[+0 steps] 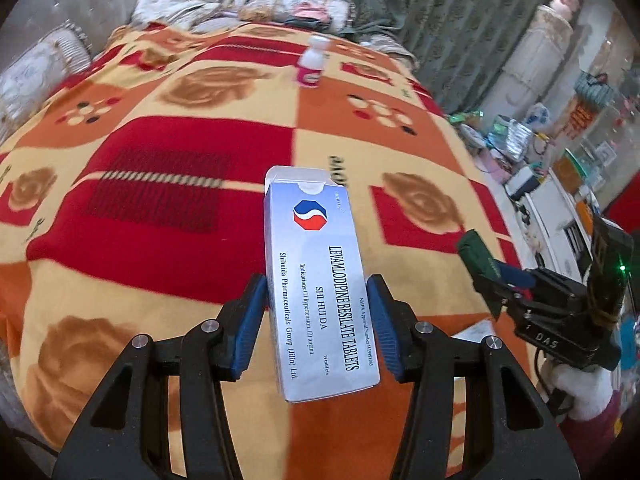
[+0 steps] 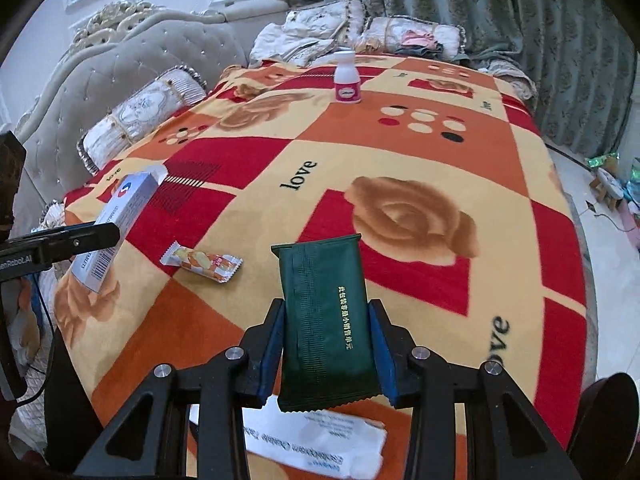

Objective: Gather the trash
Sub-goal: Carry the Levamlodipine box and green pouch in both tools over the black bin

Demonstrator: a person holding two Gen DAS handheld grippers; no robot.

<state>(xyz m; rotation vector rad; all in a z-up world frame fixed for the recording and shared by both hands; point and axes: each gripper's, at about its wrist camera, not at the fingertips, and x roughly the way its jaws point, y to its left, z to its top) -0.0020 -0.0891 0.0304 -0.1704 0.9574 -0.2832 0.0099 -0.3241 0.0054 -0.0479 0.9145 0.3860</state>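
My left gripper (image 1: 316, 300) is shut on a silver-blue tablet box (image 1: 320, 280), held above the bed's blanket; the box also shows at the left of the right wrist view (image 2: 120, 216). My right gripper (image 2: 326, 332) is shut on a dark green wrapper (image 2: 324, 320), which also shows at the right of the left wrist view (image 1: 478, 256). A small orange snack wrapper (image 2: 202, 262) lies on the blanket. A white and pink bottle (image 2: 347, 78) stands upright far back; it also shows in the left wrist view (image 1: 314, 62). A white printed packet (image 2: 320, 446) lies under my right gripper.
The bed carries a red, orange and cream blanket (image 2: 400, 152). Pillows (image 2: 140, 116) and bedding line the padded headboard (image 2: 120, 60). Curtains (image 2: 500, 20) hang behind. A cluttered floor and white shelves (image 1: 560, 184) lie past the bed's right edge.
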